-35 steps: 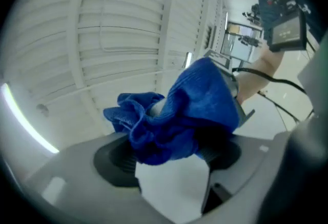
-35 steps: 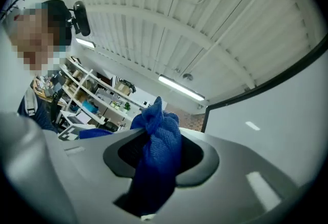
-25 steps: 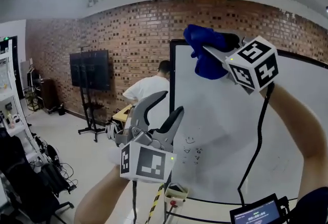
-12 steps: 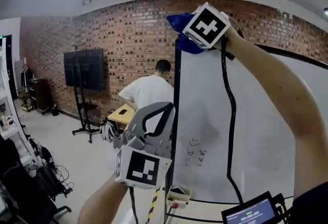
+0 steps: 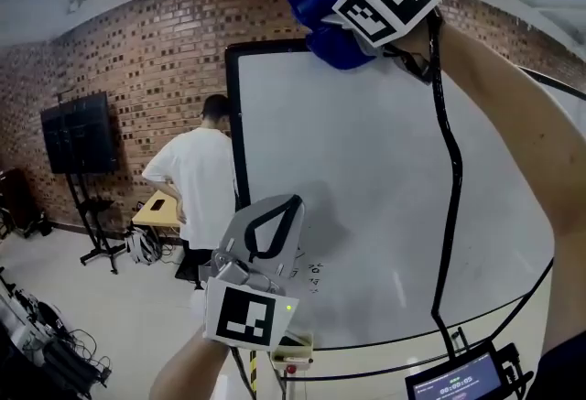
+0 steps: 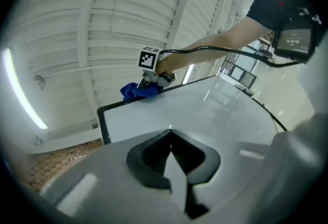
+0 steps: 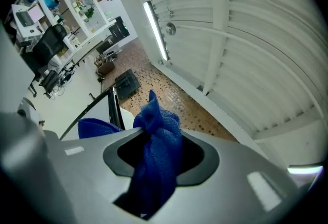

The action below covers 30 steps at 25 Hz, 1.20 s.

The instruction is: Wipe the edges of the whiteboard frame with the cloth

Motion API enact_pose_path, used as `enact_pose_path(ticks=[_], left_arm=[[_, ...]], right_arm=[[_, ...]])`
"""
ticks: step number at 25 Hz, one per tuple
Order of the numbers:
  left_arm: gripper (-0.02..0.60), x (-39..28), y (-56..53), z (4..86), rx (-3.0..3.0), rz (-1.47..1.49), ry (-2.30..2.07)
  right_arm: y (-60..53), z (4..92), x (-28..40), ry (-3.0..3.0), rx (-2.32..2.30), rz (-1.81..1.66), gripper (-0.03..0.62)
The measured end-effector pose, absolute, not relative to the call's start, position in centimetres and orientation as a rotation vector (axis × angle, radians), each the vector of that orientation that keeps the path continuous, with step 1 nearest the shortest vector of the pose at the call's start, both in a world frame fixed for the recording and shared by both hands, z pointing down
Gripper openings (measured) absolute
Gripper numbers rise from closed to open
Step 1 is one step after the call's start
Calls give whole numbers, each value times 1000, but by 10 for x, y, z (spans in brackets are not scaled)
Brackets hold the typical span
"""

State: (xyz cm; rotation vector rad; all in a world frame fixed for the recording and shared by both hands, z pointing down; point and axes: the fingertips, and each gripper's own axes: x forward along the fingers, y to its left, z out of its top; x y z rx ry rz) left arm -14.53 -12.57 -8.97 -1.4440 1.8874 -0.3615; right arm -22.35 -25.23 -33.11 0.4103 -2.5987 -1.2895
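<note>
The whiteboard's black frame (image 5: 234, 133) runs up its left side and along the top. A blue cloth (image 5: 325, 32) rests on the top edge, a little right of the upper left corner. My right gripper (image 5: 331, 16) is shut on the cloth, which bunches between its jaws and hides them. In the right gripper view the cloth (image 7: 154, 151) fills the gap of the gripper (image 7: 154, 130), with the frame (image 7: 114, 107) behind it. My left gripper (image 5: 289, 203) hangs low in front of the board, shut and empty. The left gripper view shows the tips (image 6: 170, 133) touching, with the cloth (image 6: 137, 90) far off on the frame (image 6: 102, 125).
A person in a white shirt (image 5: 197, 178) stands left of the board by a yellow table (image 5: 160, 206). A dark screen on a stand (image 5: 78, 133) is against the brick wall. A small box (image 5: 291, 357) sits at the board's foot. The right gripper's cable (image 5: 449, 169) hangs across the board.
My left gripper's jaws were open and are now shut, and it has sunk a little. The right gripper has carried the cloth from the upper left corner rightward along the top edge.
</note>
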Motion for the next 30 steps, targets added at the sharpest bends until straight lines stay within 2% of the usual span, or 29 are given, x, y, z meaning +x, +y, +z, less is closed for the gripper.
enact_pose_path(ticks=[9,30], left_arm=[[3,-85,-189,-95,-1564,-344,1713],[3,35,-279,-108,-1556,-485,1696]], right_arm=[[-318,-339,-162,-2597,550,-1195,153],[-445,-349,-21,-2629,649,-1142,150]])
